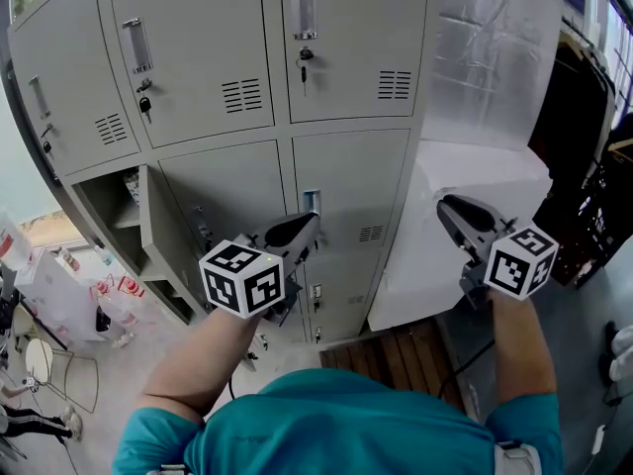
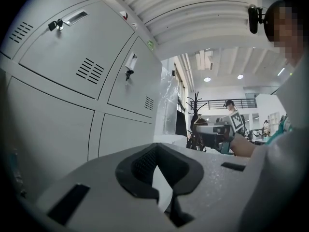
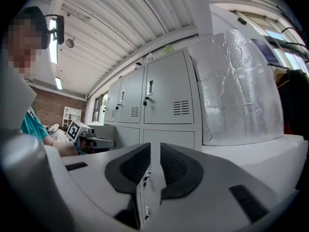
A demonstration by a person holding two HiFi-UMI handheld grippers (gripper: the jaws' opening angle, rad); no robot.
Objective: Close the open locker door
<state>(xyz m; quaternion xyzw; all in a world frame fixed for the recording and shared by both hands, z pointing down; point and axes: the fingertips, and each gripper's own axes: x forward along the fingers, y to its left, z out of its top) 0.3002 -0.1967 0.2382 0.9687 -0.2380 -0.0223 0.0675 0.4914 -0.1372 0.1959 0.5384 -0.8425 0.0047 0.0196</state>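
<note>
Grey lockers, open door lower left, wrapped block right

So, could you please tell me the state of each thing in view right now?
open locker door: swung open.
upper locker doors: closed, keys in locks.
left gripper: shut, empty.
right gripper: jaws slightly apart, empty.

The locker doors looked like smooth matt grey painted metal, the wrap next to them was shiny crinkly silver film, the slats were bare wood, and the shirt was plain teal cloth.
</note>
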